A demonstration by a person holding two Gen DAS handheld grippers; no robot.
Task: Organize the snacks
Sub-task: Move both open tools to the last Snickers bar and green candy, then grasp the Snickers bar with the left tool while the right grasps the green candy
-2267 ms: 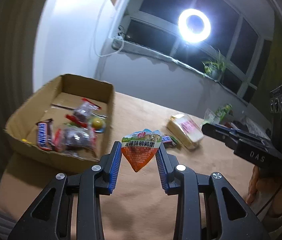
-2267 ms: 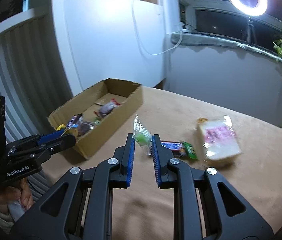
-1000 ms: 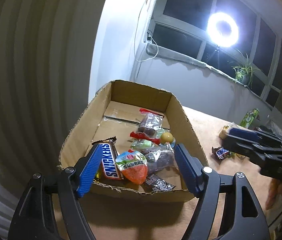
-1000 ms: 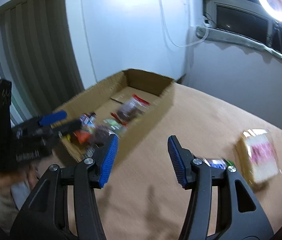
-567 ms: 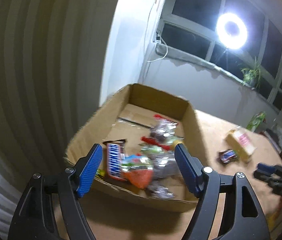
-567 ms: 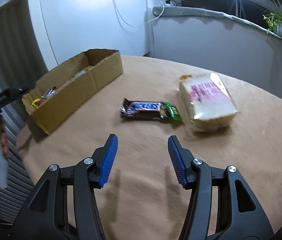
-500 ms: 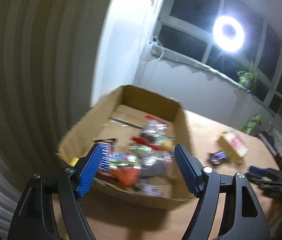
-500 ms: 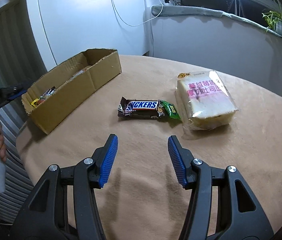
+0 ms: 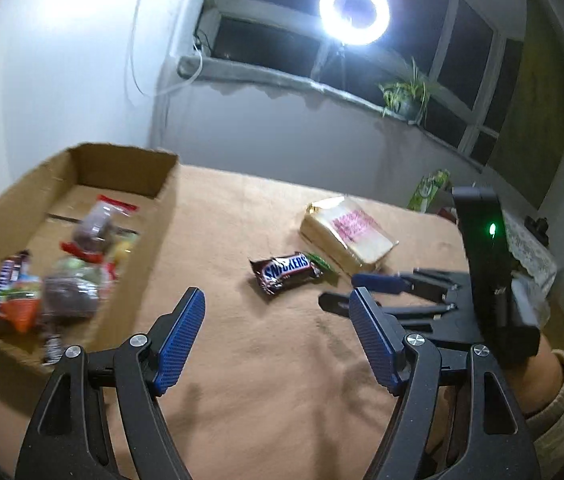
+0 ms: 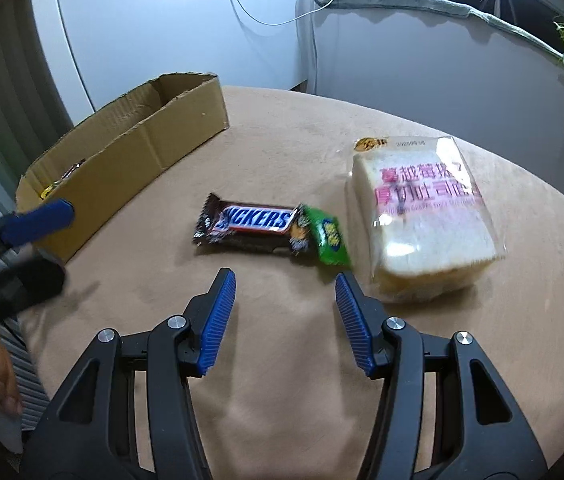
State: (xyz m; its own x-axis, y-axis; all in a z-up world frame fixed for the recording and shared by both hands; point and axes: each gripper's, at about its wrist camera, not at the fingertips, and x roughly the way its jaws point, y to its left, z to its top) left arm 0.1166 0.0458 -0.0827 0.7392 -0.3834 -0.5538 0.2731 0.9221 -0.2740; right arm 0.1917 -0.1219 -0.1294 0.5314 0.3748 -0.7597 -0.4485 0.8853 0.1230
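A Snickers bar point(image 10: 248, 223) lies on the tan table with a small green packet point(image 10: 327, 236) at its right end; both also show in the left wrist view, the bar point(image 9: 285, 271) mid-table. A bagged bread loaf point(image 10: 425, 212) lies right of them. A cardboard box point(image 9: 130, 168) at the left holds several snacks, among them an orange packet point(image 9: 20, 306). My right gripper point(image 10: 285, 294) is open and empty just short of the bar. My left gripper point(image 9: 276, 320) is open and empty over the table, right of the box.
The box's long side point(image 10: 134, 152) runs along the table's left edge. A ring light point(image 9: 353, 10) and a potted plant point(image 9: 407, 94) stand on the window sill behind. A green bag point(image 9: 429, 192) stands at the table's far right. My right gripper point(image 9: 377, 288) shows in the left view.
Both grippers let go of their snacks over the box and opened. The left gripper swung right, away from the box. The right gripper moved closer to the Snickers bar.
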